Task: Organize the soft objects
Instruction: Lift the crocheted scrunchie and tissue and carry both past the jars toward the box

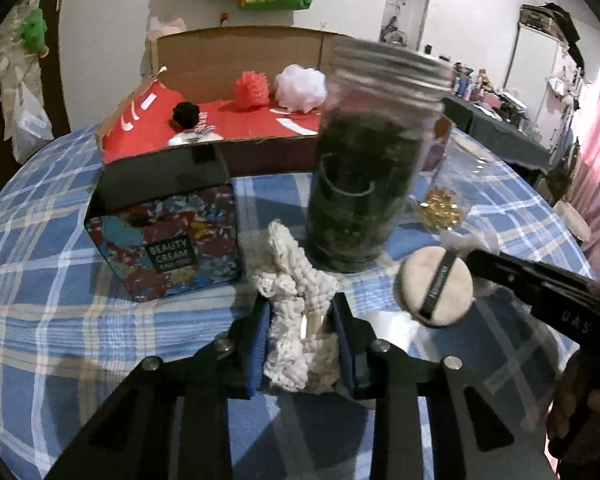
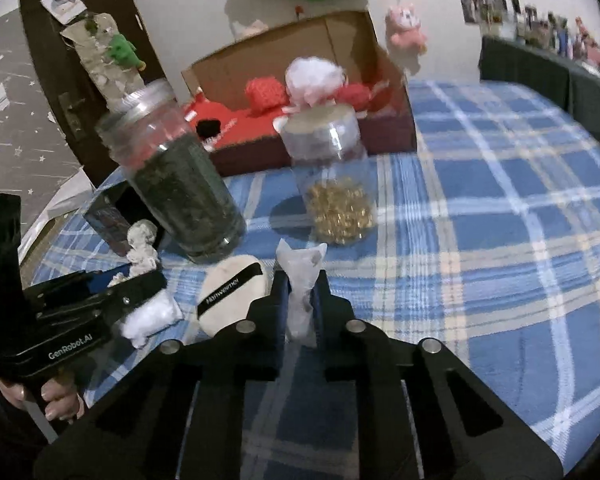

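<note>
left gripper (image 1: 302, 344) jaws clamped on the cream crochet piece (image 1: 300, 320), right gripper (image 2: 302, 300) jaws pinching a thin white wad (image 2: 302, 280), powder puff (image 1: 436, 286) lying between them on the surface.

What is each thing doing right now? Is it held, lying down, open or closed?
left gripper: jaws shut on the white crochet piece.
right gripper: jaws shut on the thin white tissue.
powder puff: lying flat on the checked cloth, not held.
dark jar: upright, lid on.
clear jar: upright, gold bits at its bottom.
cardboard box: open, holds puffs.
</note>
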`<state>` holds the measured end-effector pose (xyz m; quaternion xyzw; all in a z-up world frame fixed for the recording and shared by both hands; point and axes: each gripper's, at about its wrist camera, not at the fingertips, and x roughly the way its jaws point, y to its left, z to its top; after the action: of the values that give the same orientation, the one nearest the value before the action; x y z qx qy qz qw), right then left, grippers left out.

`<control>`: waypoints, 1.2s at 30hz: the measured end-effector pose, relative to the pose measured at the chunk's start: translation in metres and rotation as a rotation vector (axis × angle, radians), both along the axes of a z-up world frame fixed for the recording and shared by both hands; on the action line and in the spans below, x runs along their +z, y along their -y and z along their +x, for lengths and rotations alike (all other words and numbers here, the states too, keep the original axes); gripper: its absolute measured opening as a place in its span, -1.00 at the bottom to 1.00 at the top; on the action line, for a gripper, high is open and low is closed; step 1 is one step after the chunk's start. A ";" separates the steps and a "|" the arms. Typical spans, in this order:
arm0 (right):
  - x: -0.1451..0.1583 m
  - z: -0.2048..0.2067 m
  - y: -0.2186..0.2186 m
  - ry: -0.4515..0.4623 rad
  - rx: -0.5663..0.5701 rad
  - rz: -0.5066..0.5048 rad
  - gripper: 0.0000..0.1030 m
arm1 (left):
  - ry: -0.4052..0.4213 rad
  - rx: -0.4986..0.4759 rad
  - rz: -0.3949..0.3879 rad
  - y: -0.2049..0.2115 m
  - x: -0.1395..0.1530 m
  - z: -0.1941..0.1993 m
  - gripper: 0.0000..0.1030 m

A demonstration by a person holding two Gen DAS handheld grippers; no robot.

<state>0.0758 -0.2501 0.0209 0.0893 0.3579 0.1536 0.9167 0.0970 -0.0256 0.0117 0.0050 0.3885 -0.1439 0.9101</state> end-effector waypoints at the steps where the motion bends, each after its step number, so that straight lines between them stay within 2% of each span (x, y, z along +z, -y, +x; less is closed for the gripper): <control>1: 0.004 -0.003 -0.001 0.015 -0.003 -0.006 -0.79 | 0.005 0.001 -0.004 -0.001 0.002 -0.001 -0.38; 9: 0.034 -0.020 -0.006 0.104 0.001 0.002 -0.80 | 0.050 -0.021 -0.022 0.000 0.023 -0.013 -0.38; 36: 0.045 -0.019 -0.007 0.116 0.002 -0.024 -0.80 | 0.063 -0.001 -0.025 -0.009 0.031 -0.014 -0.38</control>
<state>0.0567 -0.2431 0.0659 0.0687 0.3059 0.1550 0.9368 0.0828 -0.0165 0.0430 -0.0019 0.3580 -0.1490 0.9218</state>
